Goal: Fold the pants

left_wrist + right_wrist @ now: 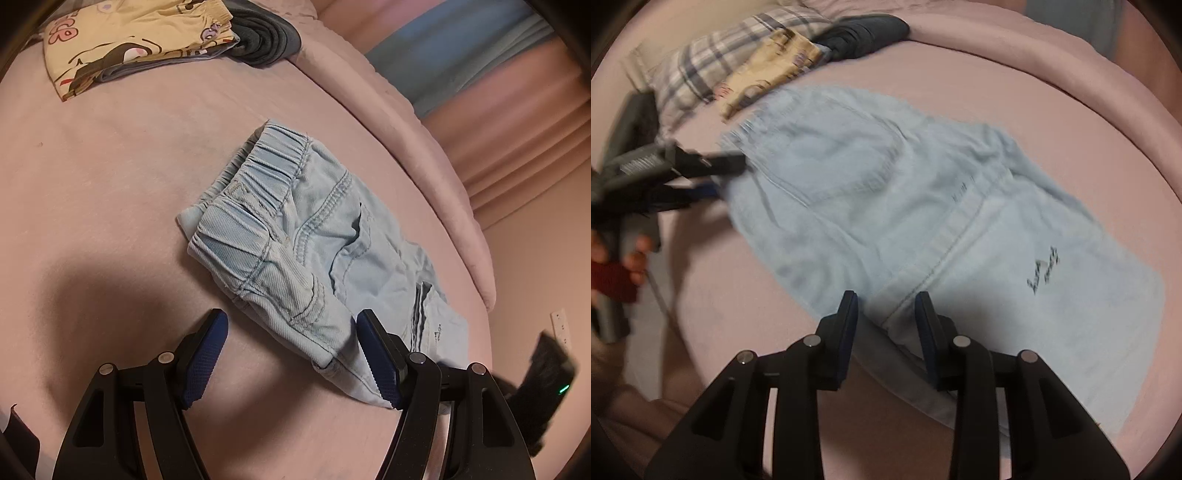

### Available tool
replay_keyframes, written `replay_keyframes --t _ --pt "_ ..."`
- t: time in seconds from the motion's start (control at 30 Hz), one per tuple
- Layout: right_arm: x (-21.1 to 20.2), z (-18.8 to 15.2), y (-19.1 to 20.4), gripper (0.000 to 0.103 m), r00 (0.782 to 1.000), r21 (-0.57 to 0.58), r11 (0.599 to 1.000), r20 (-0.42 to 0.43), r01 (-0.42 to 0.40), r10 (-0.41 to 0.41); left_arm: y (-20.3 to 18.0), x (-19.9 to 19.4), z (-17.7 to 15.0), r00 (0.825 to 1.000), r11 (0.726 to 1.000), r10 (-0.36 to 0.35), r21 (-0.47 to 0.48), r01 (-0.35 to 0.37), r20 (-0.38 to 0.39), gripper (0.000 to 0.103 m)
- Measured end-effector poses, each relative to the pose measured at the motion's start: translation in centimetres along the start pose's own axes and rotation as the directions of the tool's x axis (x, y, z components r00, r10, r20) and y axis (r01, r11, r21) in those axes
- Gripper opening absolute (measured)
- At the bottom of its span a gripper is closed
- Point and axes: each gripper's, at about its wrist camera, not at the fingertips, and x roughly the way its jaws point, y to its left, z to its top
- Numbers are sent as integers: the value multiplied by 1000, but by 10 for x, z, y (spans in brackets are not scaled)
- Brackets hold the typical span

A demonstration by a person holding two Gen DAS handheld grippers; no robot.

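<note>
Light blue pants (314,236) lie on a pink bed, the elastic waistband toward the far left in the left wrist view. My left gripper (291,325) is open just above the near hem corner, its jaws either side of the fabric edge. In the right wrist view the pants (923,206) spread across the bed with small lettering on one leg. My right gripper (886,302) is open over a seam at the near edge of the pants. The left gripper (713,173) also shows there, at the far left edge of the pants.
A folded yellow cartoon-print garment (125,40) and a folded dark grey one (266,40) sit at the far end of the bed (92,184). A plaid pillow (713,62) lies behind them. The bed's raised padded rim (424,155) runs along the right.
</note>
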Motion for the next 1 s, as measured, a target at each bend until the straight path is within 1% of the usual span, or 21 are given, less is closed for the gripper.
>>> replay_keyframes --t 0.03,0.07,0.1,0.17,0.2,0.23,0.3,0.37,0.4,0.47,0.53,0.63,0.7,0.73,0.77,0.8,0.83,0.87,0.93,0.97,1.0 --pt "-10 7 -2 29 998 6 1000 47 -31 30 0 1 1 1000 1000 0 -2 0 -1 72" --pt "-15 13 -5 30 996 13 999 76 -38 37 0 2 1 1000 1000 -1 -5 1 -1 72" --pt "-17 21 -9 30 995 22 1000 103 -21 18 1 2 3 1000 1000 -3 -8 3 -1 72" --pt "-8 38 -21 29 990 47 996 115 76 -81 2 2 4 1000 1000 -7 -18 7 0 72" --pt "2 44 -28 30 986 66 990 106 124 -131 2 2 4 1000 1000 -8 -20 8 -1 72" --pt "18 51 -39 30 983 103 981 73 162 -170 2 2 3 1000 1000 -9 -20 9 -2 72" --pt "41 57 -53 25 985 162 972 21 169 -174 3 2 4 1000 1000 -11 -18 11 -4 72" --pt "59 61 -56 28 984 157 971 -17 178 -178 4 2 3 1000 1000 -12 -20 12 -4 72" --pt "58 62 -53 29 983 139 973 -19 182 -181 3 2 3 1000 1000 -11 -22 11 -4 72" --pt "54 65 -50 31 986 101 980 -35 169 -166 3 2 3 1000 1000 -9 -19 9 -5 72" --pt "41 62 -51 29 990 117 983 -37 141 -137 2 1 3 1000 1000 -10 -17 10 -3 72" --pt "11 46 -48 30 994 152 984 41 97 -105 4 0 2 1000 1000 -18 -21 18 -1 72" --pt "1 31 -41 30 996 172 985 77 31 -45 6 0 3 1000 999 -21 -24 21 -2 72" --pt "4 22 -35 29 998 161 987 64 -9 -1 6 1 4 1000 999 -20 -29 20 0 72" --pt "17 12 -27 28 1000 127 992 10 -23 22 8 0 6 1000 999 -17 -38 17 4 72" --pt "31 3 -20 28 999 85 996 -41 10 -6 8 -1 8 1000 999 -14 -46 14 11 72" --pt "37 -2 -13 32 999 44 998 -27 45 -44 10 -3 10 1000 999 -1 -53 2 24 72" --pt "33 -1 -7 35 998 24 998 -15 57 -57 11 -4 13 999 998 12 -56 -10 31 72" --pt "29 7 -3 35 998 24 998 -39 57 -56 17 -9 18 998 997 28 -70 -25 47 72" --pt "22 15 -1 34 1000 20 1000 -8 17 -17 20 -10 20 998 997 33 -77 -29 54 72" --pt "19 19 0 32 1000 15 1000 18 2 -3 22 -12 21 997 996 39 -81 -34 61 72"
